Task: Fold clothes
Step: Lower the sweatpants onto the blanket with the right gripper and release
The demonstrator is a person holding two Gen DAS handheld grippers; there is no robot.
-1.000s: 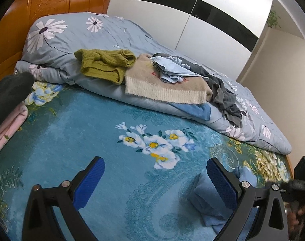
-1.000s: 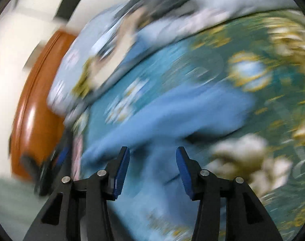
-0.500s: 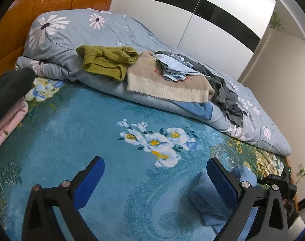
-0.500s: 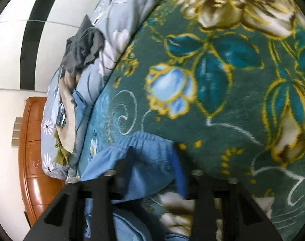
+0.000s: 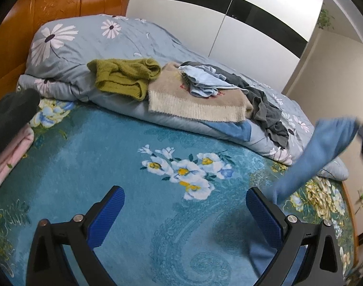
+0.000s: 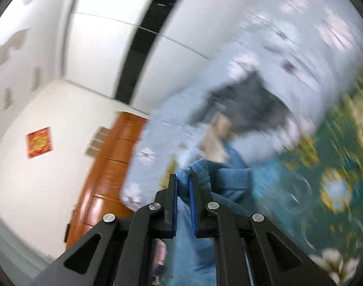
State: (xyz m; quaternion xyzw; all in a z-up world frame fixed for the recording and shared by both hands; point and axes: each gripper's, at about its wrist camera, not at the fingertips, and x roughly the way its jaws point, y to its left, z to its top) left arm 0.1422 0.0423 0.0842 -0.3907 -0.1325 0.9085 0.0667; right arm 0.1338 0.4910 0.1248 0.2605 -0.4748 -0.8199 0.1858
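A blue garment (image 5: 322, 147) hangs stretched up and to the right over the teal floral bedspread (image 5: 133, 166). My right gripper (image 6: 183, 186) is shut on an edge of this blue garment (image 6: 198, 169) and holds it in the air; its view is motion-blurred. My left gripper (image 5: 185, 207) is open and empty, low over the bedspread, with the garment's lower end by its right finger (image 5: 265, 212).
A pile of clothes lies on the rolled grey floral duvet (image 5: 90, 47): an olive sweater (image 5: 124, 76), a beige knit (image 5: 198, 102), a light blue piece (image 5: 202, 83), a dark grey piece (image 5: 267, 112). Pink and black folded items (image 5: 9, 128) lie at left. Wooden headboard (image 5: 38, 12) behind.
My right gripper closed on the blue garment and lifted it up off the bedspread to the right. The left gripper stayed open and moved little.
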